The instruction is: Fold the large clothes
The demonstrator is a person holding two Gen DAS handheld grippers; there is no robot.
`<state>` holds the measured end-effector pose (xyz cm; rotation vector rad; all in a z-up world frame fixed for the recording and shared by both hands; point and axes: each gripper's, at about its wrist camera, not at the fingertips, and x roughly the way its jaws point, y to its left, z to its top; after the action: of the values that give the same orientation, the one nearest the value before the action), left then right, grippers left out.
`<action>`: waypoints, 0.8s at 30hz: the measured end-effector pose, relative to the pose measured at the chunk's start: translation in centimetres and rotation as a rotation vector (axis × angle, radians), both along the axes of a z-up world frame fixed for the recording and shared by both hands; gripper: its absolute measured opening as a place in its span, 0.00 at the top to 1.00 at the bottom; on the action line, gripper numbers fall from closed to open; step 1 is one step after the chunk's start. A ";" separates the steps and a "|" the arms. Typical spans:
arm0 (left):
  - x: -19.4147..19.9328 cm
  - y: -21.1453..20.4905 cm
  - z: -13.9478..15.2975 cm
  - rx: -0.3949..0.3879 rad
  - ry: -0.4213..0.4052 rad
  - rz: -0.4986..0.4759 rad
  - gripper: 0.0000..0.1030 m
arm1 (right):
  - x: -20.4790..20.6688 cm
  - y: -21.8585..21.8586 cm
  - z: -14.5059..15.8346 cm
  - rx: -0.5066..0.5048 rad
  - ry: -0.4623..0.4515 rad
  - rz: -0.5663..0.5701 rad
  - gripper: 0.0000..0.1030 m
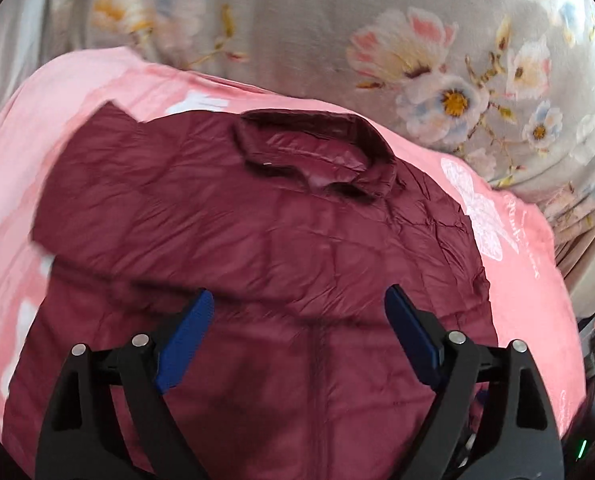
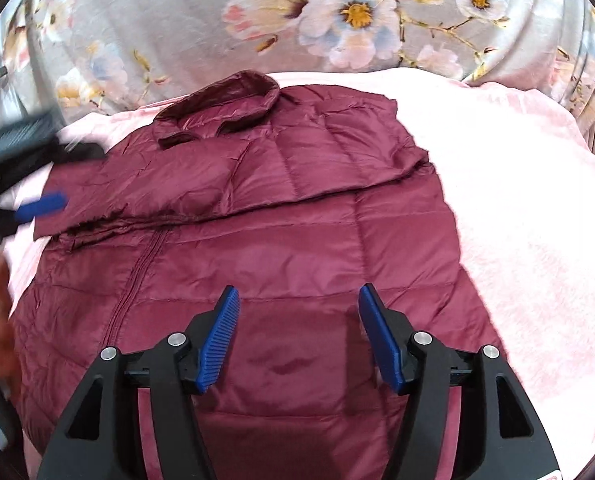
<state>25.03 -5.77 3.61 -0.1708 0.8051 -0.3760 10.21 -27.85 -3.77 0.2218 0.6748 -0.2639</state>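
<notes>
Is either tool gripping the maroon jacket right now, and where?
Nothing is held. The left tool and the right tool are both open above the jacket, nothing between their pads.

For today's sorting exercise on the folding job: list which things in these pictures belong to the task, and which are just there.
Part of the job:
maroon puffer jacket, sleeves already folded across
left gripper, open
right gripper, open

Just there:
pink blanket under the jacket
grey floral sheet behind

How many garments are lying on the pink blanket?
1: a maroon puffer jacket spread on the pink blanket, its collar toward the floral sheet. Nothing shows whether other garments lie under it.
</notes>
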 end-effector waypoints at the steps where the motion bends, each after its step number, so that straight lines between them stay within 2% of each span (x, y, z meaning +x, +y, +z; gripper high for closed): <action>1: -0.8 1.7 0.4 -0.013 -0.014 0.026 0.17 | 0.3 0.0 0.5 0.002 -0.008 0.015 0.39; 4: -1.1 5.8 0.6 0.028 -0.031 0.156 0.16 | 2.5 0.5 2.1 0.033 -0.030 0.084 0.34; 7: 0.3 10.4 -0.2 0.042 0.019 0.273 0.17 | 5.7 1.4 3.0 0.115 -0.018 0.162 0.33; 10: 1.8 14.4 -1.6 0.005 0.099 0.346 0.22 | 8.9 1.8 2.7 0.204 0.005 0.185 0.33; 14: 2.2 16.4 -3.0 -0.034 0.136 0.388 0.22 | 12.4 1.9 1.1 0.254 0.053 0.161 0.33; 16: 2.3 16.3 -3.9 -0.001 0.146 0.384 0.22 | 14.0 2.2 0.0 0.250 0.090 0.151 0.40; 17: 2.3 16.2 -4.4 0.014 0.155 0.380 0.22 | 14.6 2.5 -0.4 0.239 0.106 0.161 0.59; 18: 2.3 16.1 -5.0 0.022 0.166 0.376 0.23 | 15.0 2.6 -0.5 0.233 0.113 0.173 0.83; 20: 2.4 16.1 -5.7 0.027 0.184 0.373 0.24 | 15.0 2.4 0.5 0.233 0.077 0.179 0.94; 23: 2.4 16.6 -5.9 -0.005 0.193 0.364 0.25 | 13.4 1.0 4.7 0.086 -0.065 0.103 0.96; 24: 2.4 16.8 -5.8 -0.008 0.188 0.365 0.25 | 12.5 -0.1 6.4 0.010 -0.114 0.042 0.96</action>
<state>27.41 11.00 -2.15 -0.3589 0.9372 -0.0184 22.76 -27.96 2.59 0.2298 0.5673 -0.2057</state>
